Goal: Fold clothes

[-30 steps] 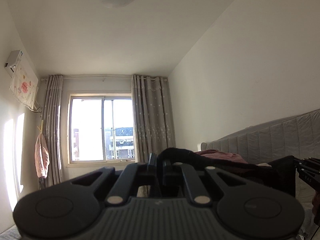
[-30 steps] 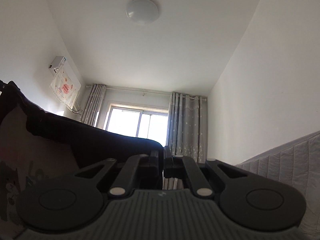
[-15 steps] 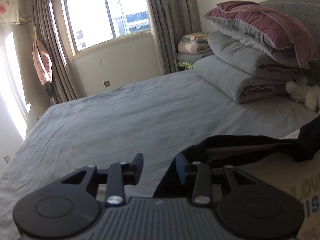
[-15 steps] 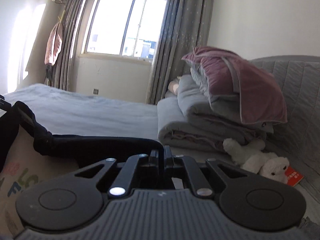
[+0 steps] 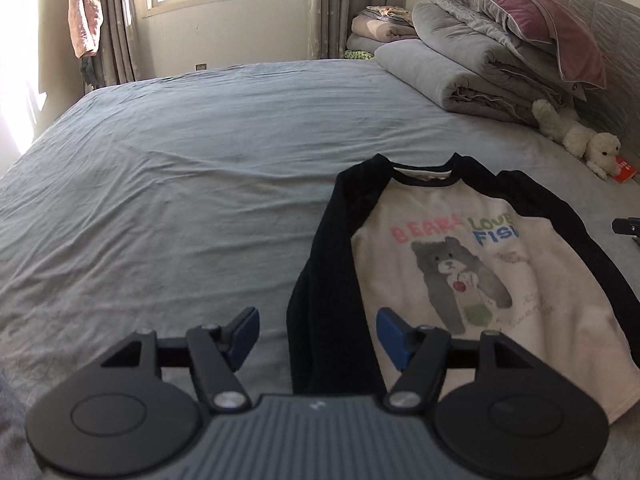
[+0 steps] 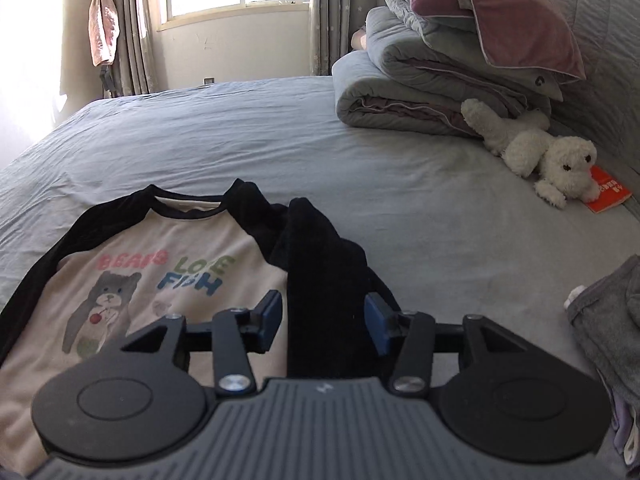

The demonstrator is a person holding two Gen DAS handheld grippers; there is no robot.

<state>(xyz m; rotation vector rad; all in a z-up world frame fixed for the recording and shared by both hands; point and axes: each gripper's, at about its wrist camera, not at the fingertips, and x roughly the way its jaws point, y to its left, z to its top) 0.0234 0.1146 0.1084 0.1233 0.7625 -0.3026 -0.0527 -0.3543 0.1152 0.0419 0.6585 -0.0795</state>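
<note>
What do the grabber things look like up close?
Both look alike. The left gripper and right gripper have black linkage arms with silver pivot screws, blue pads on the fingers, two round black discs, and a ribbed grey body.

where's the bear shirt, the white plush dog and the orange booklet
bear shirt [image 5: 460, 264]: left wrist view, on the printed bear.
white plush dog [image 6: 568, 164]: right wrist view, on its head.
orange booklet [image 6: 610, 194]: right wrist view, on its cover.
</note>
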